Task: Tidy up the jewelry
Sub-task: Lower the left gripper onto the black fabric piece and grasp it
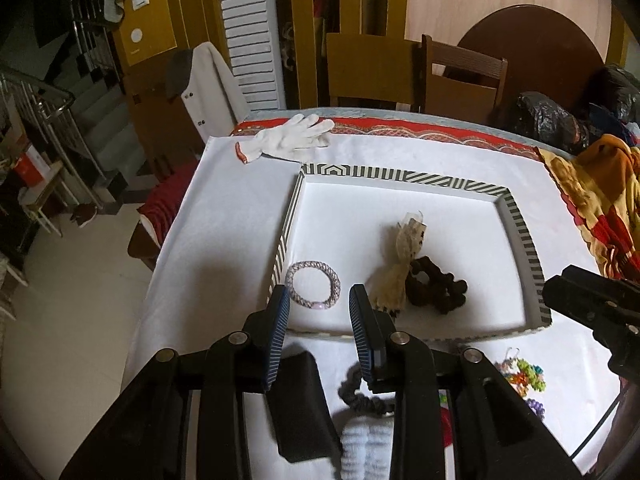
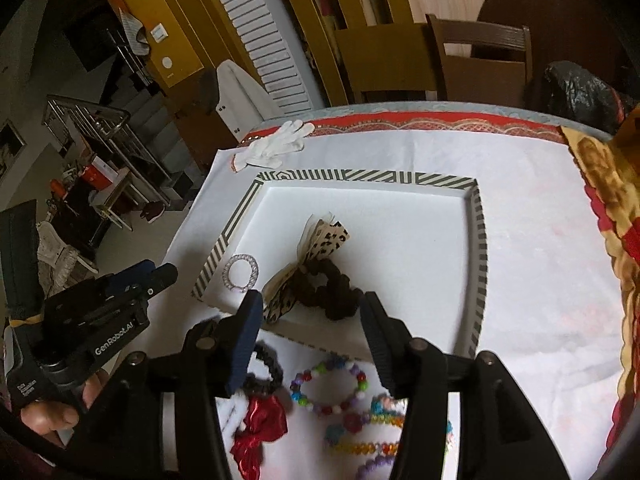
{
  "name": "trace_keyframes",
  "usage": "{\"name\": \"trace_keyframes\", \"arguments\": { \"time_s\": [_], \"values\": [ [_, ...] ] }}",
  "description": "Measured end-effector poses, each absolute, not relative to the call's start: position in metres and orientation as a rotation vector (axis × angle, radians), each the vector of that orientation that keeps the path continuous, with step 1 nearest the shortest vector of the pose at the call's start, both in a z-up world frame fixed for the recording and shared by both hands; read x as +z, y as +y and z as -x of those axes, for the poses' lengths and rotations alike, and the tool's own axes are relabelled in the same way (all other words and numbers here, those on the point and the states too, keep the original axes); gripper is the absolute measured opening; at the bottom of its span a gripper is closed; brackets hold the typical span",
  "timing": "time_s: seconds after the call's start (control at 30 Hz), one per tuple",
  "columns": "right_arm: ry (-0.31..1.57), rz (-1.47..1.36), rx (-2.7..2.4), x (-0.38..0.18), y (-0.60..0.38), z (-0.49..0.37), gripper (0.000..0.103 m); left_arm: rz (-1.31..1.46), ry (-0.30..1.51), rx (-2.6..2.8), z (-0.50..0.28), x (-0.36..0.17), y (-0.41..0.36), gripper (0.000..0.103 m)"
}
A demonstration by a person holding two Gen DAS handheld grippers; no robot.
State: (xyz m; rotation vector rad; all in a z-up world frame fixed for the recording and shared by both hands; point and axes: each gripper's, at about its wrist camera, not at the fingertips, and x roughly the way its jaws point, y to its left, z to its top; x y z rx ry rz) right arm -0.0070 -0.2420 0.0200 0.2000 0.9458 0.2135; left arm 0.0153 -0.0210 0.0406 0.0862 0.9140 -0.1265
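- Both tools stand released and empty: left tool [image 1: 318, 304], right tool [image 2: 312, 312].
- Tray [image 2: 478, 240], striped rim, white floor, already holds a silver ring [image 1: 313, 286], a leopard bow [image 2: 320, 248] and a brown scrunchie [image 2: 332, 288].
- Loose pieces lie on the counter [image 2: 540, 280] at the tray's six-o'clock side, beneath the tools.
- Bead bracelet [image 2: 329, 388] sits under the right tool, slightly toward six o'clock; that tool is judged nearer.
- It is a flat loop with no long axis, so any approach angle suits.
- Red bow [image 2: 260, 432] lies at its seven o'clock; dark scrunchie [image 1: 362, 396] sits under the left tool.
- Beads are hard and glossy; scrunchies soft and ruffled; the red bow is shiny.
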Motion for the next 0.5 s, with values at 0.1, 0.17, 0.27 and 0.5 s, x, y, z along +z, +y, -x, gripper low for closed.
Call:
{"name": "trace_keyframes", "arguments": {
  "time_s": [0.1, 0.17, 0.27, 0.5],
  "values": [
    [0.936, -0.189, 0.201, 0.025, -0.243, 0.02, 0.055, -0.083, 0.908, -0.131, -0.006, 0.043, -0.022, 0.022],
    [0.931, -0.185, 0.194, 0.028, -0.245, 0.027, 0.056, -0.083, 0.905, -0.134, 0.0, 0.044, -0.023, 0.022],
    [0.928, -0.181, 0.181, 0.03, -0.247, 0.039, 0.057, -0.086, 0.9, -0.135, 0.009, 0.046, -0.025, 0.022],
    [0.929, -0.181, 0.149, 0.03, -0.252, 0.063, 0.058, -0.088, 0.887, -0.14, 0.025, 0.051, -0.027, 0.022]
  ]
}}
